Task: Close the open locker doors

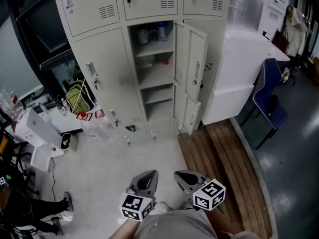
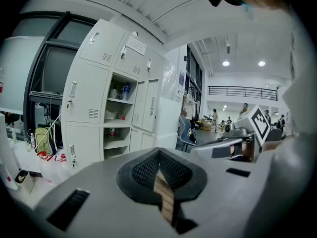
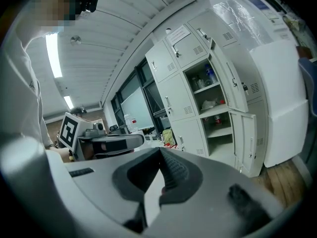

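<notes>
Locker doors (image 1: 191, 59) in the middle column of the pale grey locker bank (image 1: 97, 68) hang open, one above the other, both swung out to the right of their compartments. The lower door (image 1: 188, 112) reaches almost down to the floor (image 1: 114, 163). Behind them the shelves are exposed, with bottles (image 1: 158, 31) on the top shelf and a small red item (image 1: 165, 61) on the shelf below. The other compartments around this column are shut.

The left gripper (image 1: 147, 179) and the right gripper (image 1: 188, 178) sit low in the head view, just beside each other and close to the person's body. Both point toward the lockers and are well apart from them. In the left gripper view the two jaws are pressed together with nothing between them; the right gripper view shows the same for the right gripper, clenched on nothing.

A strip of wooden planks (image 1: 219, 153) runs along the floor to the right of the lockers, starting near the foot of the lower door. A blue chair (image 1: 269, 101) stands further right, and a yellow-green bag (image 1: 77, 97) sits to the left of the locker bank.
</notes>
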Available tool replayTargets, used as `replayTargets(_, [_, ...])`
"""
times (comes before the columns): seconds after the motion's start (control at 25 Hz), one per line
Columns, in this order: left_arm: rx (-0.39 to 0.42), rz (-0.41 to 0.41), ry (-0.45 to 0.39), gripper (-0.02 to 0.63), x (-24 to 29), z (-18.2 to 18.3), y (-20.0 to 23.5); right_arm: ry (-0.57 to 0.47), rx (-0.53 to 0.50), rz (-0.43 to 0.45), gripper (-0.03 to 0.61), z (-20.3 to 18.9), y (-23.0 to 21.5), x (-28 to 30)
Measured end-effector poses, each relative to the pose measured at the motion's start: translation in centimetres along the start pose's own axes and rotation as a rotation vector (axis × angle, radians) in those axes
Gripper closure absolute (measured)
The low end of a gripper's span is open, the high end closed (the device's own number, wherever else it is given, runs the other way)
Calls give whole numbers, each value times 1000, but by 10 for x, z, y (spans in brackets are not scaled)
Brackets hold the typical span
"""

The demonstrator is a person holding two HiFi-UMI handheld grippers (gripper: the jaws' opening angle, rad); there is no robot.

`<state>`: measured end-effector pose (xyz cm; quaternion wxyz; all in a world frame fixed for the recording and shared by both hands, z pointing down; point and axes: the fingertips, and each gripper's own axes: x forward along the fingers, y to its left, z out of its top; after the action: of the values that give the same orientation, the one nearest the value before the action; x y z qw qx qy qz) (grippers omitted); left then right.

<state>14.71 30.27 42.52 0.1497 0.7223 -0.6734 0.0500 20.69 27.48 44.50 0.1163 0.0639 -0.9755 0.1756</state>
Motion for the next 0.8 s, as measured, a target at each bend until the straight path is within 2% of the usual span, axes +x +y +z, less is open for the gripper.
replayTargets(0.36, [-1,-49,5,600,-11,-6,20,-4,-2,-26,551,-1,21,21])
replayTargets(0.8, [6,-69,-8,600,4,0,33,2,1,-34,551,3,7,35])
